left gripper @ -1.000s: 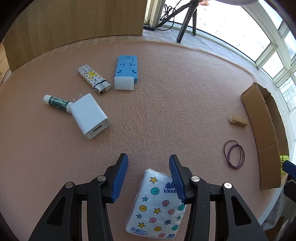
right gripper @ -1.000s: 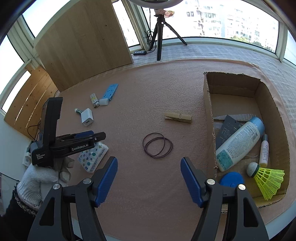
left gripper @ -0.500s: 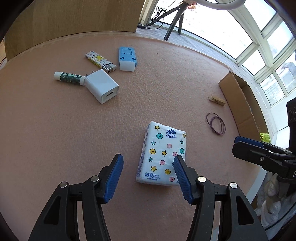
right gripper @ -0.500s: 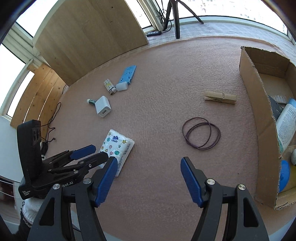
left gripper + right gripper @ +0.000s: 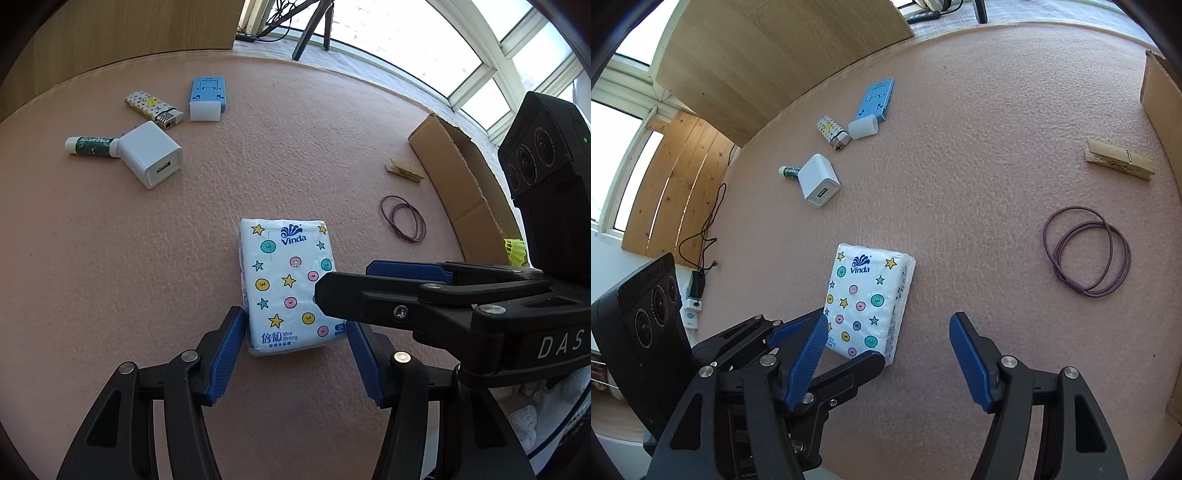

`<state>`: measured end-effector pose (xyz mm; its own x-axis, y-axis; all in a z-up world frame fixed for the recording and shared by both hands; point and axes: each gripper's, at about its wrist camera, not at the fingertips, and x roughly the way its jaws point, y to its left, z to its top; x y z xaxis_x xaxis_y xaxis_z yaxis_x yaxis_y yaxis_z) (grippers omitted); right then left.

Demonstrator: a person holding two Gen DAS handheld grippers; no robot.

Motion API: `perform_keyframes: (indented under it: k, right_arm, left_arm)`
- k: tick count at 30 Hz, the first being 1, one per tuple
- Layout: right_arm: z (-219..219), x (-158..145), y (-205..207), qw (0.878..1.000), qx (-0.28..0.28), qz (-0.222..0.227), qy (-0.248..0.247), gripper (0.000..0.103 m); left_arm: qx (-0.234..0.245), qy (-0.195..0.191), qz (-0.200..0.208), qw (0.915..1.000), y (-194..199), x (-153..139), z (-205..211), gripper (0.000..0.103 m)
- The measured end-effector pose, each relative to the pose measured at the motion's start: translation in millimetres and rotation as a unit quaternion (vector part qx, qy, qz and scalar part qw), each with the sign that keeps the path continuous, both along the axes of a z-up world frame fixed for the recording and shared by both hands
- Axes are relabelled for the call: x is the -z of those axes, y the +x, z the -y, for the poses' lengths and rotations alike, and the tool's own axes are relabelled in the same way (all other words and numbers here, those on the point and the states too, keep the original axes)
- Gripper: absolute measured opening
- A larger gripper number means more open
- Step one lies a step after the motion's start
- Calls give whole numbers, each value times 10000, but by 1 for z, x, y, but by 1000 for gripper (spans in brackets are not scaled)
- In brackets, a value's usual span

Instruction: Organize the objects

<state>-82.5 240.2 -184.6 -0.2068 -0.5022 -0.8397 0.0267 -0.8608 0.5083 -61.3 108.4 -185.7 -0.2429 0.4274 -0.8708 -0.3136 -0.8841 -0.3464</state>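
Cardboard box point(image 5: 458, 173) waits; tissue pack point(image 5: 288, 284), charger point(image 5: 151, 158), peg point(image 5: 404, 171) remain out, with both the left gripper point(image 5: 295, 354) and right gripper point(image 5: 886, 354) open, empty.

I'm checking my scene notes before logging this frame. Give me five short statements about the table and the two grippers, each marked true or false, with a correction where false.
1. The tissue pack lies flat on the table. True.
2. The left gripper has lifted the tissue pack off the table. False: its fingers straddle the pack's near end, and the pack rests on the table.
3. The wooden clothespin lies inside the cardboard box. False: it lies on the table beside the box.
4. The purple rubber bands lie loose on the table. True.
5. The right gripper is clamped on the white charger. False: it is open and empty, far from the charger.
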Motion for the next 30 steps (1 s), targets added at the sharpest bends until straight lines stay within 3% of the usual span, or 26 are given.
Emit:
perform_keyframes:
  k: [11, 19, 30]
  right_arm:
    - [9, 11, -5, 9996, -174, 180, -160, 32]
    - [1, -5, -2, 9999, -115, -44, -53, 32]
    - [-73, -59, 15, 9967, 520, -598, 149, 32]
  left_arm:
    - [-31, 7, 0, 10000, -3, 1, -3, 55]
    - [65, 0, -195, 9998, -2, -16, -16, 53]
    - [695, 211, -719, 9948, -4, -60, -90, 53]
